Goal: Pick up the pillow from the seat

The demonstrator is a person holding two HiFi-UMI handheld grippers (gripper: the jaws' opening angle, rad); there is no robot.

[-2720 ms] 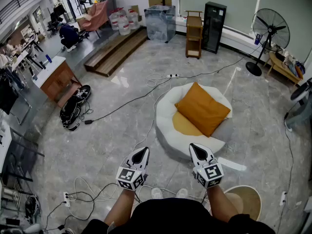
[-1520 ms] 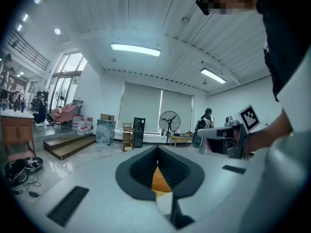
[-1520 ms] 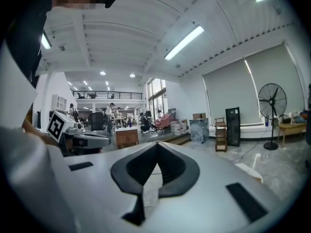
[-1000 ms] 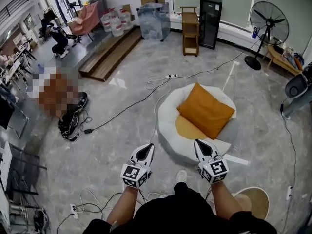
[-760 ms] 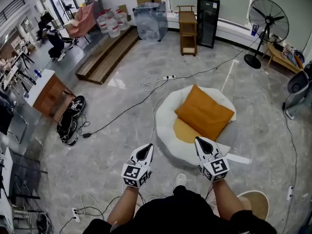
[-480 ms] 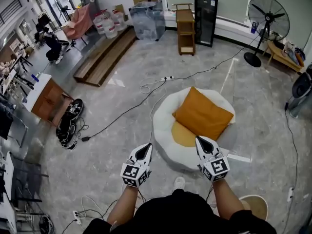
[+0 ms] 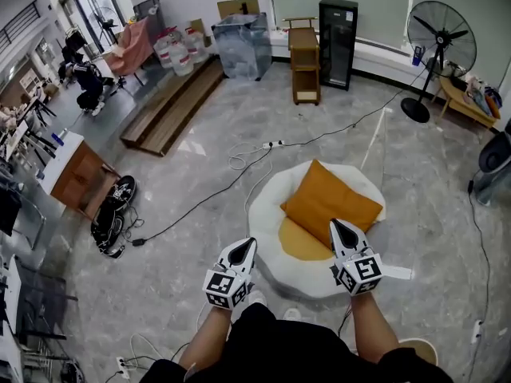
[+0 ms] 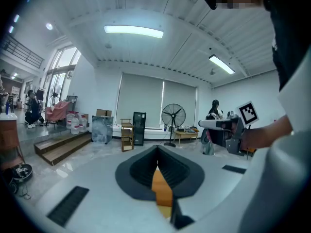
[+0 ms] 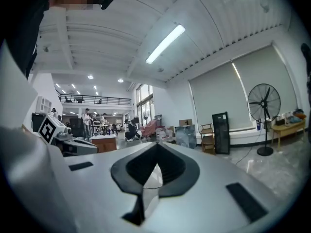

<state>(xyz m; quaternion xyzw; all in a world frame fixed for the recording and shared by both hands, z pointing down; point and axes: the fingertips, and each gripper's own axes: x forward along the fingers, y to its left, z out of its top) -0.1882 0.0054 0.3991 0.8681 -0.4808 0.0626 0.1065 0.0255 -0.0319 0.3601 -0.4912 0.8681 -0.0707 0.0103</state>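
Note:
An orange pillow (image 7: 331, 202) leans on the back of a round white seat (image 7: 267, 214), above the seat's yellow cushion (image 7: 300, 242). In the head view my left gripper (image 7: 245, 246) hovers shut just off the seat's front left edge, touching nothing. My right gripper (image 7: 342, 228) is shut too and hangs over the seat's front right, just short of the pillow's near corner. In the left gripper view the jaws (image 8: 157, 153) are closed, with an orange sliver showing below them. The right gripper view shows closed jaws (image 9: 156, 147) pointing across the room.
Power cables (image 7: 239, 154) trail over the marble floor behind the seat. A standing fan (image 7: 441, 50), a black cabinet (image 7: 338, 32) and a wooden shelf (image 7: 303, 50) line the far wall. Wooden steps (image 7: 172, 102) lie at the far left, and a round stool (image 7: 415, 346) stands near my right side.
The person has walked up to the seat, so both grippers now sit at its front edge, nearer the pillow. Both stayed shut and empty.

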